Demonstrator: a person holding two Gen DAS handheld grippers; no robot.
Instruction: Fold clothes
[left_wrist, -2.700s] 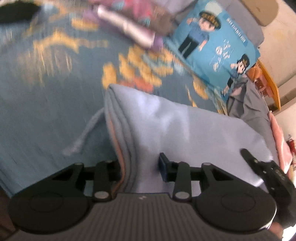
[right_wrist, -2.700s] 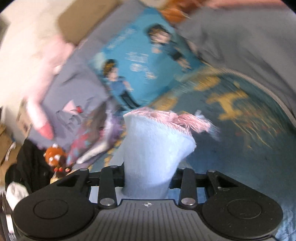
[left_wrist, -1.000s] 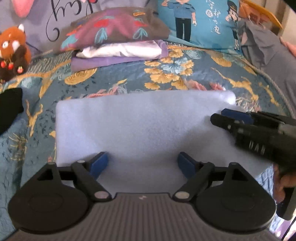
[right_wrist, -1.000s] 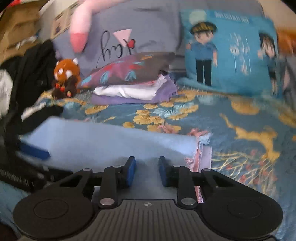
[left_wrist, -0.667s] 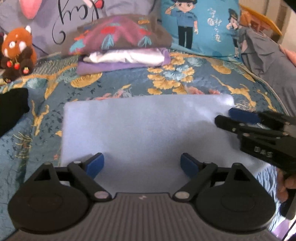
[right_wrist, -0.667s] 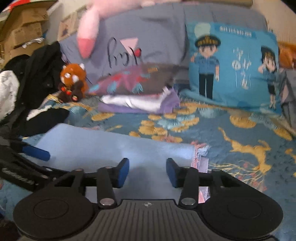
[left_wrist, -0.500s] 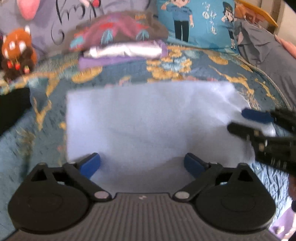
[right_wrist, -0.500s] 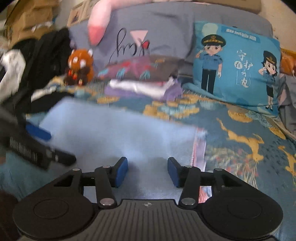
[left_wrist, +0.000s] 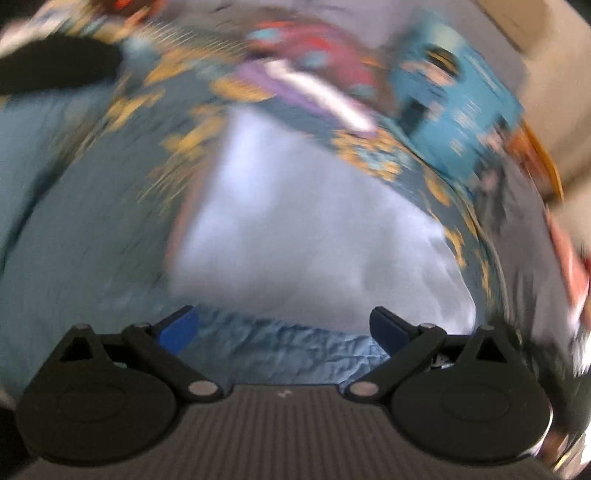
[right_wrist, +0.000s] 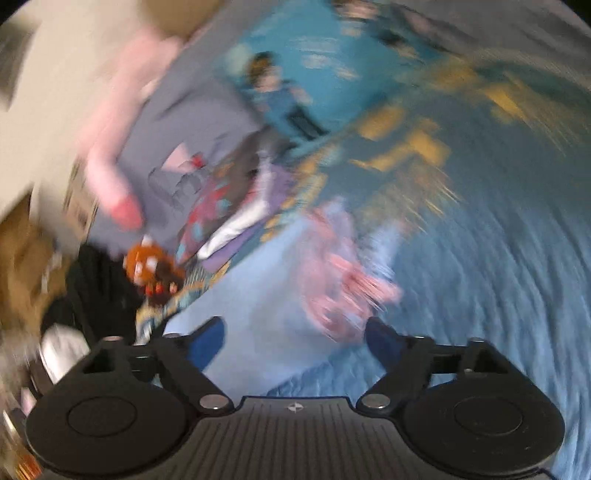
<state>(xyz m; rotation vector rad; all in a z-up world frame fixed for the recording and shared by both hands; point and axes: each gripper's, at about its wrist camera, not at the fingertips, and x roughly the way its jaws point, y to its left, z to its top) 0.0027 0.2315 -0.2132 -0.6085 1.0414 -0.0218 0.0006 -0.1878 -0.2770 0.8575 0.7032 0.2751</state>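
A folded light blue fleece garment (left_wrist: 314, 236) lies flat on the floral bedspread (left_wrist: 92, 240); both views are motion-blurred. My left gripper (left_wrist: 282, 325) is open and empty, just short of the garment's near edge. In the right wrist view the same garment (right_wrist: 266, 306) shows its pink fringed lining (right_wrist: 340, 273) at one edge. My right gripper (right_wrist: 295, 338) is open and empty, over the garment's near edge.
A stack of folded clothes (left_wrist: 314, 85) lies at the back by a blue cartoon pillow (left_wrist: 458, 107). A black garment (left_wrist: 55, 70) lies at the far left. A red panda plush (right_wrist: 151, 269) and a grey pillow (right_wrist: 192, 133) show in the right wrist view.
Both grippers have opened wider and pulled back from the garment, which stays flat on the bed. Both cameras have swung and tilted, blurring the views. The right gripper has left the left wrist view.
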